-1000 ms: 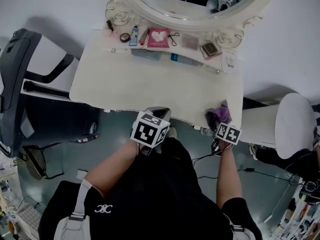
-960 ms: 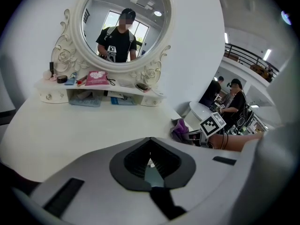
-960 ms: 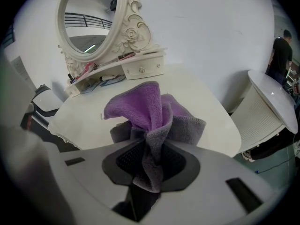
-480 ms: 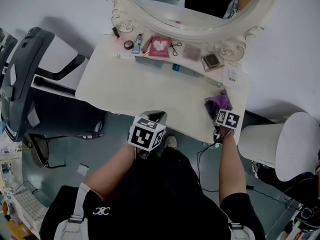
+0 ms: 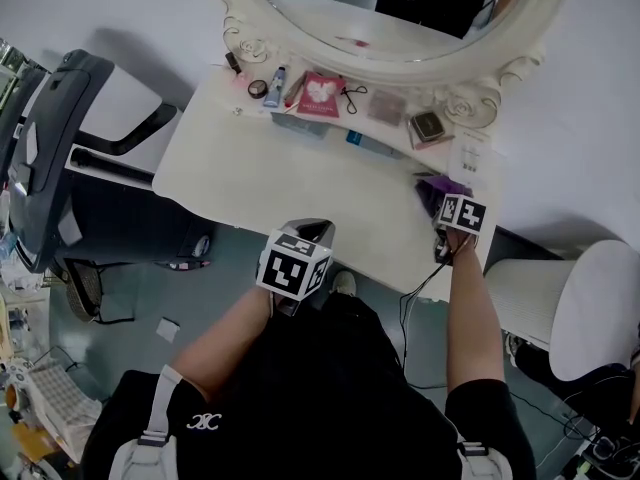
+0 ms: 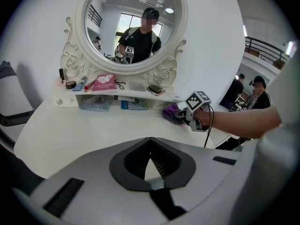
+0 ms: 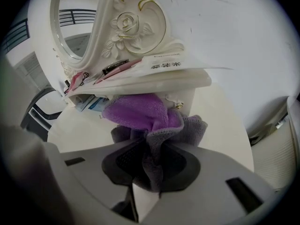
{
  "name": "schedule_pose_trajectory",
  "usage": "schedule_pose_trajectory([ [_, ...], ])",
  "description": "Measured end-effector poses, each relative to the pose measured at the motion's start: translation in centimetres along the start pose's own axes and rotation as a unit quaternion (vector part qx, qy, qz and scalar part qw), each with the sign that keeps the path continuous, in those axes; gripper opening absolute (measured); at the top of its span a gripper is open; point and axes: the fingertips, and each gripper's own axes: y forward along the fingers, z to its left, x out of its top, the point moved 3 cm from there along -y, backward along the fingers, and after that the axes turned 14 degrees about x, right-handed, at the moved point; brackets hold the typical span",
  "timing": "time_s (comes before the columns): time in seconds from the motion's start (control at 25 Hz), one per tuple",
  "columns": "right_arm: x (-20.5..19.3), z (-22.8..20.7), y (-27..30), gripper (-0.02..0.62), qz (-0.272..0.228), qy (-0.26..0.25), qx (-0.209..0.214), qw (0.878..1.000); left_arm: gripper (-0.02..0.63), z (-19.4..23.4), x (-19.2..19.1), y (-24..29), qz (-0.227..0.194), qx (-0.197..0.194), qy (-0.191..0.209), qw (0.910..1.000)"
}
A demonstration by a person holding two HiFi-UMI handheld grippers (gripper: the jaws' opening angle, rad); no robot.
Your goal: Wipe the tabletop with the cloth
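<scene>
Two handheld grippers work at a white dressing counter [image 5: 290,168]. The right gripper [image 7: 149,161] is clamped on a bunched purple cloth [image 7: 140,114], which rests on the counter's right end, close under the small shelf [image 7: 154,81] at the foot of an ornate oval mirror [image 5: 400,13]. The left gripper [image 6: 150,163], jaws pressed together at the tips with nothing between them, hangs at the counter's near edge, well apart from the cloth. Cosmetics and a pink card [image 5: 318,90] line the shelf.
</scene>
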Motion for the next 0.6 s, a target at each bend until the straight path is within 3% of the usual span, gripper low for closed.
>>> schedule_pose_trajectory([
  [0.36, -0.4, 1.5, 0.7, 0.091, -0.042, 0.054, -0.039, 0.997, 0.006, 4.4, 0.5, 0.4, -0.006, -0.014, 0.007, 0.9999],
  [0.6, -0.5, 6.1, 2.9, 0.091, -0.060, 0.081, -0.054, 0.993, 0.007, 10.9, -0.1, 0.0, -0.002, -0.025, 0.019, 0.9995],
])
